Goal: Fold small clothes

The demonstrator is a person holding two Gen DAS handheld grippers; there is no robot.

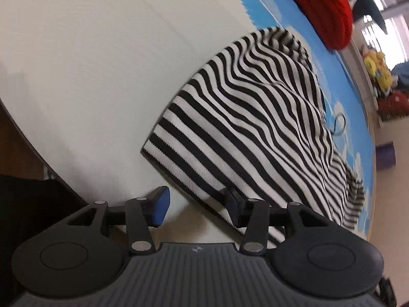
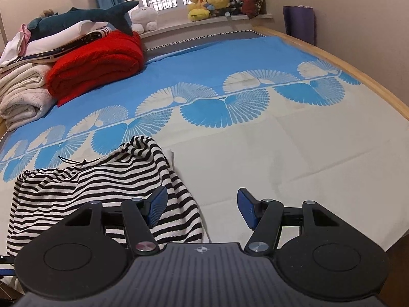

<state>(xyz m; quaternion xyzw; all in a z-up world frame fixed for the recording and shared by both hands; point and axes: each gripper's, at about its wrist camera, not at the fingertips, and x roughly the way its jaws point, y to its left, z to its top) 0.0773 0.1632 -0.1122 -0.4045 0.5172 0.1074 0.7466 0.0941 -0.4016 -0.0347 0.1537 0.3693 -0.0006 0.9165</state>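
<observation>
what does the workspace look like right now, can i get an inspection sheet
surface: bed sheet, cream near the grippers, blue with fan pattern beyond
job's things: striped garment, rumpled, not yet folded flat
clutter: red blanket and cream towels stacked at the far corner
grippers: left gripper open, one finger at the garment's hem; right gripper open, nothing between the jaws
cables: nothing seen; a thin black drawstring lies on the garment
surroundings: shark plush, plush toys on the windowsill
</observation>
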